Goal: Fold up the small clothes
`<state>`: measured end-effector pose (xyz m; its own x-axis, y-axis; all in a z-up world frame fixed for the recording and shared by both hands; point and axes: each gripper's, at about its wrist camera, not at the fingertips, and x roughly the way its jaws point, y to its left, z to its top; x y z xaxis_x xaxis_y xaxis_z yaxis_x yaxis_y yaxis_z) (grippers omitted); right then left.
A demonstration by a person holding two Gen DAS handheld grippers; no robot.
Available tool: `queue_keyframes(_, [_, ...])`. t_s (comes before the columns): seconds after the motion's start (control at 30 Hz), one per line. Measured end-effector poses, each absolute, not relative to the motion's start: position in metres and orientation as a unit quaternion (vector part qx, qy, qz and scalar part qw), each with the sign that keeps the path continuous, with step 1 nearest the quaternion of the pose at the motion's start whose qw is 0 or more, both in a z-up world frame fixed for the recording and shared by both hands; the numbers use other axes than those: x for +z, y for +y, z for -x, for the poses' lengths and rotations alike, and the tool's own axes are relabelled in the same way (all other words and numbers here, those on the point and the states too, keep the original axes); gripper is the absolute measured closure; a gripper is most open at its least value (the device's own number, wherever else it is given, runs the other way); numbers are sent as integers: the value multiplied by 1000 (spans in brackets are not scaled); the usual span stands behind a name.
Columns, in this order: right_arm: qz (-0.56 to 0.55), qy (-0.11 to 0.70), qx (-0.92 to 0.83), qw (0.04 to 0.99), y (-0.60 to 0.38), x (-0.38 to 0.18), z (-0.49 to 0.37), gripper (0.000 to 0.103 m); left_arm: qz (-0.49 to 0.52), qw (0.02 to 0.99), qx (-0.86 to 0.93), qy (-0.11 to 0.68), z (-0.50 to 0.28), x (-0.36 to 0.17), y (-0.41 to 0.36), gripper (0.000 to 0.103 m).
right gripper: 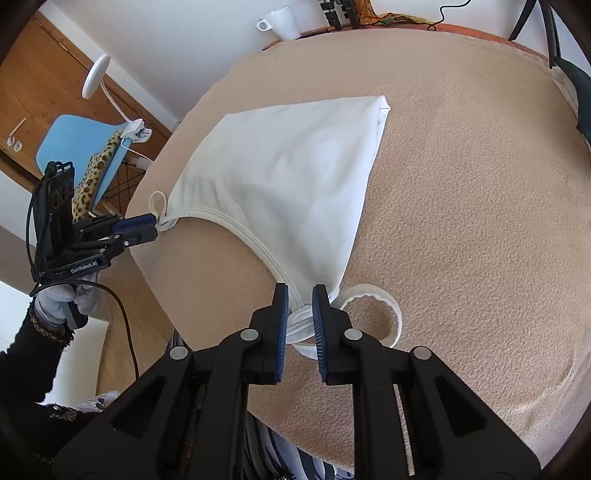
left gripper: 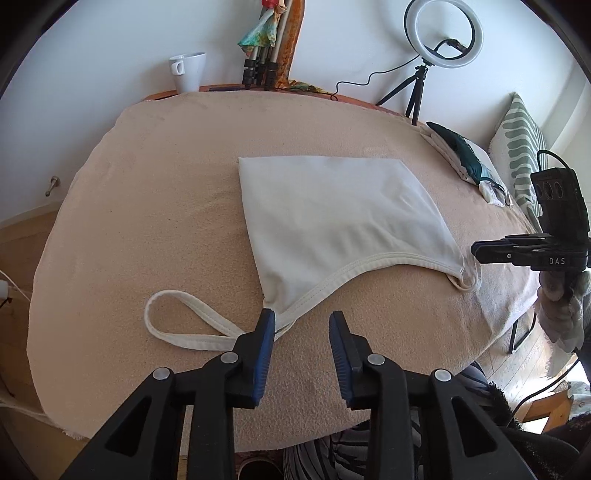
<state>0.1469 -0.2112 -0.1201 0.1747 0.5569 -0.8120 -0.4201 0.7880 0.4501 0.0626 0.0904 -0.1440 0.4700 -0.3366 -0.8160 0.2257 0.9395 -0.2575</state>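
Working on a white top (left gripper: 340, 218) spread flat on the beige blanket (left gripper: 147, 206) that covers the table; it lies near the middle, hem toward the far wall, straps toward me. My left gripper (left gripper: 303, 325) hangs at the near left corner of the top with its jaws well apart and nothing between them; one finger sits just beside the neckline, with the left strap (left gripper: 177, 317) looping loose on the blanket beside it. My right gripper (right gripper: 300, 314) is at the other shoulder; its jaws are close together with the bunched base of the right strap (right gripper: 373, 295) between them; the pads look as if they touch the cloth, but a gap shows and I cannot tell whether they are truly pinching it. The rest of that strap curls free to the right.

I judge this the start of a fold: both shoulder corners being taken up so the top can be doubled toward the hem. Next the left must close on its corner, catching fabric and not the strap alone; then both should lift evenly and carry forward, keeping the edge taut so the straps tuck in and do not trail. A mug (left gripper: 188, 72) and a ring light (left gripper: 443, 35) stand well apart at the back.
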Motion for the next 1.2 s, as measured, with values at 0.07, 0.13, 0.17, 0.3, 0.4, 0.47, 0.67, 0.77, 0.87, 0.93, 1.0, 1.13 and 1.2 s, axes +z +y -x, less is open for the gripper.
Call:
queue_keyframes(0.07, [-78, 537, 322, 776, -221, -110, -150, 55, 88, 862, -157, 473, -67, -136, 97, 66])
queue_keyframes(0.13, [-105, 509, 318, 793, -230, -101, -159, 46, 105, 869, -151, 459, -74, -130, 99, 66])
queue_keyframes(0.17, [-125, 504, 320, 792, -233, -99, -166, 46, 106, 872, -146, 455, -77, -130, 98, 66])
queue_keyframes(0.3, [-220, 500, 312, 777, -241, -106, -207, 46, 121, 871, -145, 454, -89, -136, 89, 67])
queue_keyframes(0.4, [-277, 511, 301, 756, -243, -123, -238, 57, 116, 873, -153, 449, -93, -138, 73, 67])
queue_keyframes(0.47, [-298, 524, 289, 744, -241, -137, -254, 59, 109, 873, -164, 446, -97, -139, 62, 67])
queue_keyframes(0.67, [-322, 543, 302, 714, -234, -156, -270, 70, 70, 869, -168, 460, -105, -152, 42, 67])
queue_keyframes(0.77, [-304, 547, 331, 707, -226, -152, -266, 71, 81, 864, -166, 468, -108, -159, 47, 67])
queue_keyframes(0.87, [-286, 550, 333, 711, -224, -152, -266, 71, 85, 863, -163, 470, -109, -162, 50, 67])
queue_keyframes(0.93, [-298, 554, 321, 708, -228, -160, -272, 71, 84, 862, -163, 472, -109, -163, 49, 67])
queue_keyframes(1.0, [-330, 554, 312, 698, -236, -170, -280, 71, 81, 862, -164, 473, -109, -164, 48, 67])
queue_keyframes(1.13, [-390, 538, 316, 677, -242, -181, -291, 78, 74, 862, -166, 473, -109, -166, 46, 67])
queue_keyframes(1.2, [-391, 535, 307, 683, -240, -181, -295, 93, 73, 862, -168, 472, -109, -166, 46, 67])
